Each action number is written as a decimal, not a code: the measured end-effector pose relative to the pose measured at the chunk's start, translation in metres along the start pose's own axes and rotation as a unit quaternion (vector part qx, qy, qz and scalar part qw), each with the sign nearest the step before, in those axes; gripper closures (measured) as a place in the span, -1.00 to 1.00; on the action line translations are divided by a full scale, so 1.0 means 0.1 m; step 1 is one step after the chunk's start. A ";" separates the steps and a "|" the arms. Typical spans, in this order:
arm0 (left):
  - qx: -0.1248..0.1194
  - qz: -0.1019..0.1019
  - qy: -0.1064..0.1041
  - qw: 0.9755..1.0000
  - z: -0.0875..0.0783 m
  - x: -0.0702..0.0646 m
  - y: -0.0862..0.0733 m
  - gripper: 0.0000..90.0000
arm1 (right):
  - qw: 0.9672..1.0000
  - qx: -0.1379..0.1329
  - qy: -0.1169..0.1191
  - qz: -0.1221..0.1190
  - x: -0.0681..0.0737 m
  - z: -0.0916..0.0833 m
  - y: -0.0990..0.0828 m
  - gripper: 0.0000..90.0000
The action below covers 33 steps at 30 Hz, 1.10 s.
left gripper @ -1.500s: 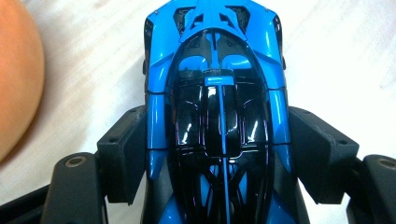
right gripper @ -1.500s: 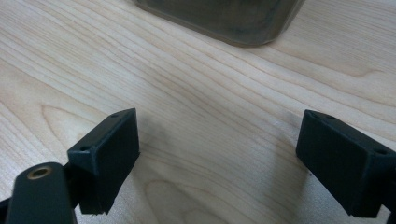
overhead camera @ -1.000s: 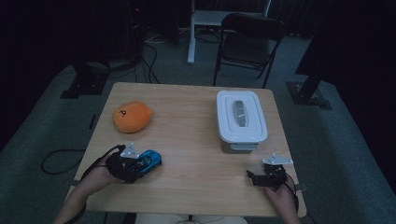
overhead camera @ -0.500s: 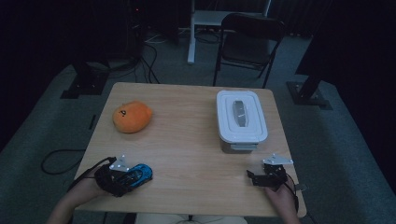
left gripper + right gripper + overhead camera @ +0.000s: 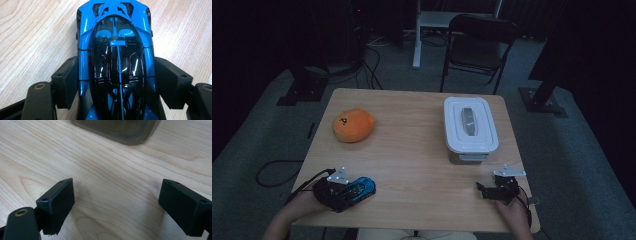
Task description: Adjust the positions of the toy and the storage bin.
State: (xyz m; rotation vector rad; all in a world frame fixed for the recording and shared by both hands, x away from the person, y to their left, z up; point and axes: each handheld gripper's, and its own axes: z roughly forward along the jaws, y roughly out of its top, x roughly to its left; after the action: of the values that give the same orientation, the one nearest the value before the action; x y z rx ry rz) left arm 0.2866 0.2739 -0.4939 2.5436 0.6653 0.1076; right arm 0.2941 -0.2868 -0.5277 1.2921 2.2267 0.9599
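A glossy blue and black toy car (image 5: 115, 50) lies on the wooden table (image 5: 412, 150) near its front left corner. My left gripper (image 5: 113, 82) is shut on the car, one black pad pressed against each flank. In the high view the car (image 5: 362, 187) points right from the left gripper (image 5: 352, 191), which a hand holds low over the table. My right gripper (image 5: 483, 190) rests near the front right edge. Its jaws stand wide open in the right gripper view (image 5: 117, 205), with bare wood between them.
A white lidded box (image 5: 469, 125) stands at the right, just beyond the right gripper; its lower wall (image 5: 117, 130) shows close ahead. An orange plush toy (image 5: 353, 125) sits at the left rear. A dark folding chair (image 5: 479, 40) is behind the table.
My left gripper has carried the blue car a little left and toward the table's near edge, and lower. The right gripper has stayed still.
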 end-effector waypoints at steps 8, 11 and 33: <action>-0.020 -0.019 0.003 1.000 -0.11 -0.01 0.05 -0.42 | 1.000 0.000 0.000 0.000 0.00 0.00 0.00 -0.72; -0.037 -0.031 0.015 0.999 -0.20 0.02 0.09 -0.42 | 1.000 0.000 0.000 0.000 0.00 0.00 0.00 -0.72; -0.103 -0.159 0.172 0.967 -0.18 0.59 0.61 -0.41 | 1.000 0.000 0.000 0.000 0.00 0.00 0.00 -0.72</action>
State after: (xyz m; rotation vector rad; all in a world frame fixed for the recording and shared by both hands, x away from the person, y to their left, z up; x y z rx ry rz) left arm 0.3610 0.2643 -0.4515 2.2059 1.1243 0.4883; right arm 0.2941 -0.2868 -0.5277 1.2922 2.2268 0.9601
